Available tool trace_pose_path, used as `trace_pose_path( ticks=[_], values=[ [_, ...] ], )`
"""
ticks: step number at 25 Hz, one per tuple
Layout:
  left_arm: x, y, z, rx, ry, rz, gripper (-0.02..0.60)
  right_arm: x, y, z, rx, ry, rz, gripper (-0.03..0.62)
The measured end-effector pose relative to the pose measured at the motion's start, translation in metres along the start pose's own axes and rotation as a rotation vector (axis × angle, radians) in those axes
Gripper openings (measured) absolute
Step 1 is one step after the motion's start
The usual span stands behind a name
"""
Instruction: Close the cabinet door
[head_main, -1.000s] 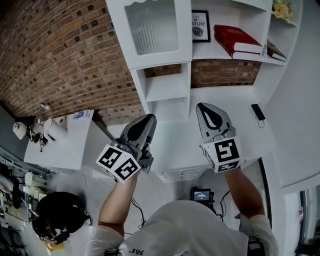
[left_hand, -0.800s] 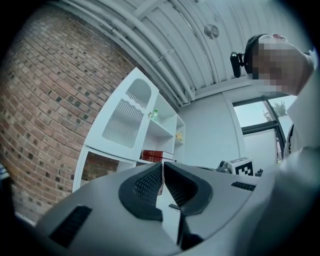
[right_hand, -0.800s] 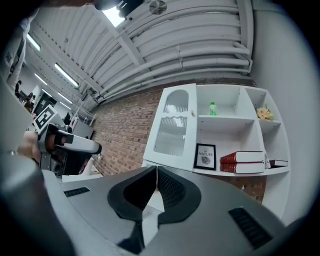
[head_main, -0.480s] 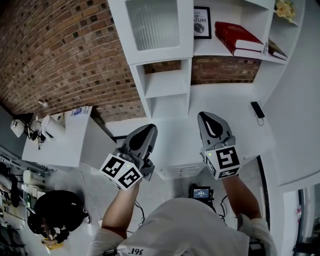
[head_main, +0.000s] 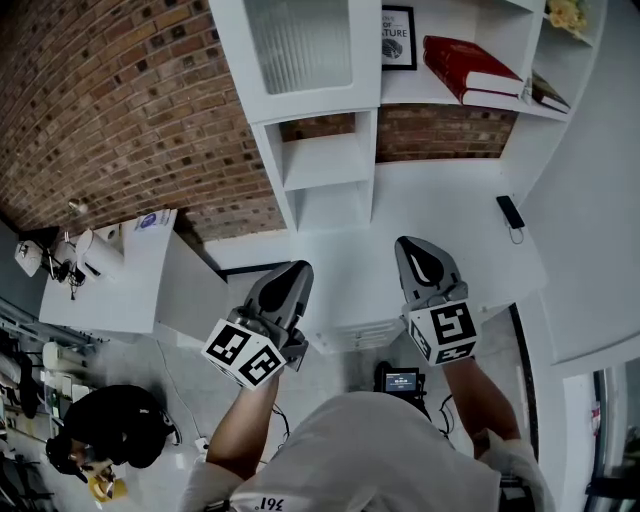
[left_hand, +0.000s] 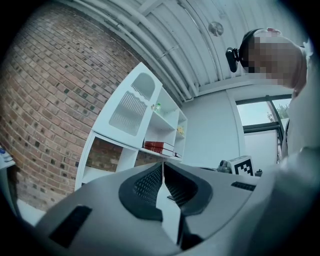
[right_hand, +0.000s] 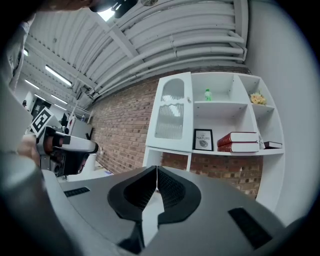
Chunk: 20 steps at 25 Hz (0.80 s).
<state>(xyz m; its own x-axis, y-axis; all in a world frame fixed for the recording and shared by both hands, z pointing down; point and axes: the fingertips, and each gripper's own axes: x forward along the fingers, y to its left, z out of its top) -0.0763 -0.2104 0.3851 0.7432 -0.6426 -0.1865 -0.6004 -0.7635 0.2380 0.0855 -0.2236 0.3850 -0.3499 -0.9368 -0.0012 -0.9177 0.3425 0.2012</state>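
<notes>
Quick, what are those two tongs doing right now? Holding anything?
Left tongs: closed, holding nothing.
Right tongs: closed, holding nothing.

Light was even and cool, shadows faint. Strip lights glowed at the upper left of the right gripper view. Fisheye bending curved the brick wall; both gripper views had black corners and soft-focus jaws.
</notes>
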Motion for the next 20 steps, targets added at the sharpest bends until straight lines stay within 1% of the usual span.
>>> trace_pose_path(
  ticks=[5,12,20],
  values=[
    [-0.003,0.000,-0.015,-0.028,0.022,0.007,0.021,-0.006,0.002,-0.015,0.046,0.036,-0.001,0.025],
    [-0.006,-0.008,-0.037,-0.070,0.059,-0.009,0.021,-0.017,0.006,-0.033,0.074,0.071,-0.001,0.025],
    [-0.008,-0.016,-0.057,-0.097,0.097,-0.035,0.021,-0.025,0.009,-0.054,0.102,0.117,-0.001,0.025]
  ],
)
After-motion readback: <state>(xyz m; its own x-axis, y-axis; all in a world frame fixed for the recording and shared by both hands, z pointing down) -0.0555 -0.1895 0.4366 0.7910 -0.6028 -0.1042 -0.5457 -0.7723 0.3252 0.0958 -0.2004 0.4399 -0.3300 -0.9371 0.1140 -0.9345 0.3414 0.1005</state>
